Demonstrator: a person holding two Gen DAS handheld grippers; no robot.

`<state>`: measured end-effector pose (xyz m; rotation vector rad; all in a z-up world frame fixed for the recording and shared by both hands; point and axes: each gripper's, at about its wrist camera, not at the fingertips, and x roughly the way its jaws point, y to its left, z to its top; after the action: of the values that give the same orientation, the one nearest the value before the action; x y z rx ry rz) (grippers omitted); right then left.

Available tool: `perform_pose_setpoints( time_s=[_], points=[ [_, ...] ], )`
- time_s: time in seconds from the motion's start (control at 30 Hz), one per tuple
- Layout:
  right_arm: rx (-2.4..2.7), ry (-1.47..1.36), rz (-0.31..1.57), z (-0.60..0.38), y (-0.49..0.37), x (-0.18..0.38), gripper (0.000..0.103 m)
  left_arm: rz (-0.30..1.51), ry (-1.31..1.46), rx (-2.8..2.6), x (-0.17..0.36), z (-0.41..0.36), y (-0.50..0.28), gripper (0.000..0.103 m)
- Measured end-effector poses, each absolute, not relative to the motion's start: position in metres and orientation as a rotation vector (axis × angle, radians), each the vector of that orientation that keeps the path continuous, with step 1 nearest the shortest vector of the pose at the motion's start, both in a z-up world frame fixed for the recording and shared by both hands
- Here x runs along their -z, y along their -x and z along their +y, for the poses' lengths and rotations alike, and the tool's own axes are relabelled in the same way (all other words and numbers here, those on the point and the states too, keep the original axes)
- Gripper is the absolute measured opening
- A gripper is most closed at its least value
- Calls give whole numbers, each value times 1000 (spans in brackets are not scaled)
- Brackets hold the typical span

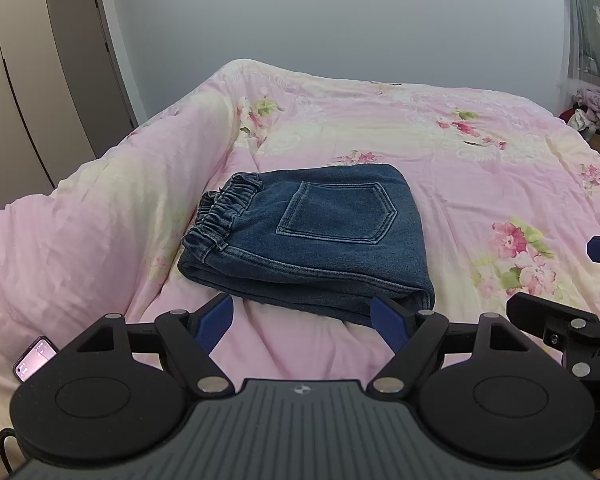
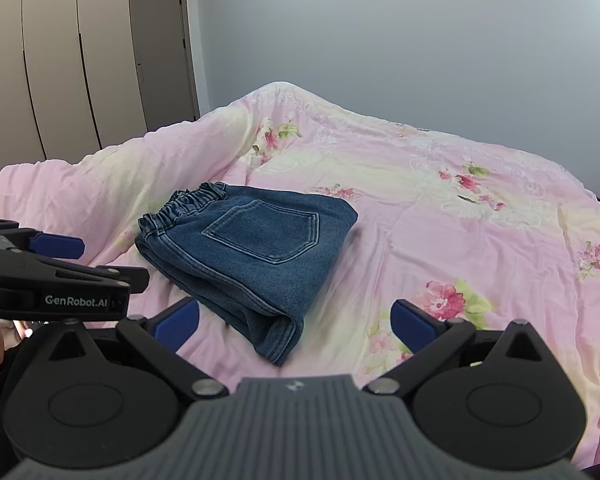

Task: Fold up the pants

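On pink floral bedspread (image 1: 480,168), folded jeans (image 1: 312,240), left tool (image 1: 304,320) and right tool (image 2: 296,320) spread wide, empty

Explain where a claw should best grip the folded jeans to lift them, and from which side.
Probably the thick folded edge of the jeans, approached from the near side. All layers stack there and it faces both open claws, left and right. The elastic waistband bunches loosely.

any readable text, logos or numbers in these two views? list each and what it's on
"GenRobot.AI": white lettering on the side of the left tool's black body, seen in the right wrist view.
Phone at the bed's edge: its lit screen shows marks, too small and blurred to read.
Small emblem on each tool's grey ribbed housing: a symbol, no letters.
Folded jeans and floral quilt: no text.
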<state>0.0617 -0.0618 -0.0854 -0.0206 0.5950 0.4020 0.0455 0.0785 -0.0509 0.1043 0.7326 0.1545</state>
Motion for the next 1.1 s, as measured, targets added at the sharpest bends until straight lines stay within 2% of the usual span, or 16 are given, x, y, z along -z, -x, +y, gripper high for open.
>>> perform_pose_setpoints(
  time_s=[1.1],
  points=[
    [-428, 41, 573, -61, -56, 82, 98, 723, -108, -151, 45, 80, -43, 92]
  ],
)
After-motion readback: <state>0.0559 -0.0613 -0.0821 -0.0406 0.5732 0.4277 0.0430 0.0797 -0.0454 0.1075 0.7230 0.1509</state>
